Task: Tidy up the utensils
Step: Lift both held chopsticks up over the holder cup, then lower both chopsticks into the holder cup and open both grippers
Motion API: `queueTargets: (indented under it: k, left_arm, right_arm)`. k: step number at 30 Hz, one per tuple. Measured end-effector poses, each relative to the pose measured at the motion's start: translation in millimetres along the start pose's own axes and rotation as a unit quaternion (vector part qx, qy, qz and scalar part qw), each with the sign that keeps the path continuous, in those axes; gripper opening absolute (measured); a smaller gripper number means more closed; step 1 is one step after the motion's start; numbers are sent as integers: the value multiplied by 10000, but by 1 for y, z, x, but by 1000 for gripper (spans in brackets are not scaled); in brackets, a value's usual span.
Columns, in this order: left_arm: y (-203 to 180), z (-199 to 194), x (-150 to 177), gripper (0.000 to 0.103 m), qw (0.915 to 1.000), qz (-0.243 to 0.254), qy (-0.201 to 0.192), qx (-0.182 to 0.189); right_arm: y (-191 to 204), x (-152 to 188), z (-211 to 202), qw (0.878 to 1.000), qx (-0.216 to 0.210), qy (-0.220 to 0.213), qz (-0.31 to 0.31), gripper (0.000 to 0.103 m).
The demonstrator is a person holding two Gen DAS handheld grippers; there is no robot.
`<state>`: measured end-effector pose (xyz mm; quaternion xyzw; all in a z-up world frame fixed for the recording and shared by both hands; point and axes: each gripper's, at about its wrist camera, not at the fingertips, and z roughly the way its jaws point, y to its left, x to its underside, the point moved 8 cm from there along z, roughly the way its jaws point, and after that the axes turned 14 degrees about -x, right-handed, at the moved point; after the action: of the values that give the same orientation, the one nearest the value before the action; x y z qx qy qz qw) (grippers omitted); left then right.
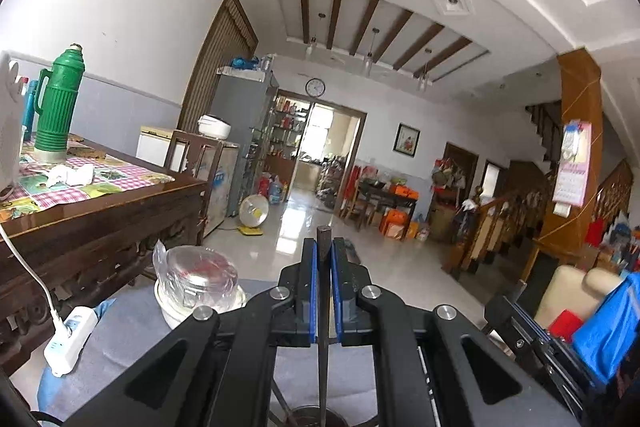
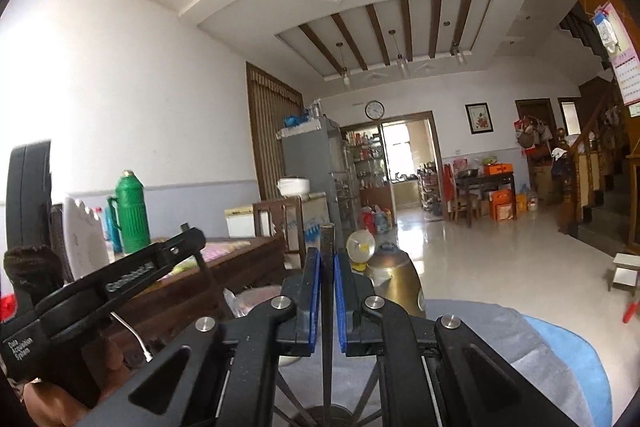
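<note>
"Data Acquisition System" on left tool (image 2: 188,239)

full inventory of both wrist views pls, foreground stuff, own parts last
chopstick: 1 per tongs, dark, upright between the pads
thermos: 1, green, on the wooden table
wooden table: 1, dark brown, left
power strip: 1, white, on the grey cloth
clear lidded container: 1, left of the left tongs
kettle: 1, gold, behind the right tongs
wall clock: 1, white, above the far doorway
left tongs: black, blue pads, shut
right tongs: same, shut
</note>
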<state>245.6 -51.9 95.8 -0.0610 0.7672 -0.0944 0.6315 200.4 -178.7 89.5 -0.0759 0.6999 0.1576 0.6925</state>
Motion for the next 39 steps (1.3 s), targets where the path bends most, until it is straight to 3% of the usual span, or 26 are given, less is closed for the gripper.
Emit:
queueTargets:
  k: [11,22,23,25,26,27,30,33,39]
  left_arm:
    - [6,25,64,7,9967,195,763,-198]
    - [15,-19,72,9,9944,401,974,-68]
    - [18,-25,73,11,9944,413,972,-71]
    - [23,-35,71,26,9944,421,961,-101]
    - [27,-39,70,37,9945,420,954,-125]
    - [33,-48,70,41,9947,416,929,-166]
    - [46,-62,74,43,9941,466,949,-257]
    - [61,-68,85,55,9918,418,1162,-320]
    - [72,-70,128,59,9796,407,1932,-387]
  right_arm:
    - [-30,43,16,9969,-72,649,435,8]
    - [-37,73,6,9874,-271,1221,965,11]
    - [-38,74,4,9865,-275,1243,1032,17]
    - [-39,75,-5,9844,-320,1262,1182,38]
    - [-40,74,-10,9836,-372,1230,1266,63]
    - [-40,72,-15,9837,-408,1160,1315,71]
    - [-38,62,-39,9885,-388,767,1244,71]
    - [-37,60,-56,9904,-304,649,1183,71]
    - [-41,80,-76,9863,-182,898,1369,69]
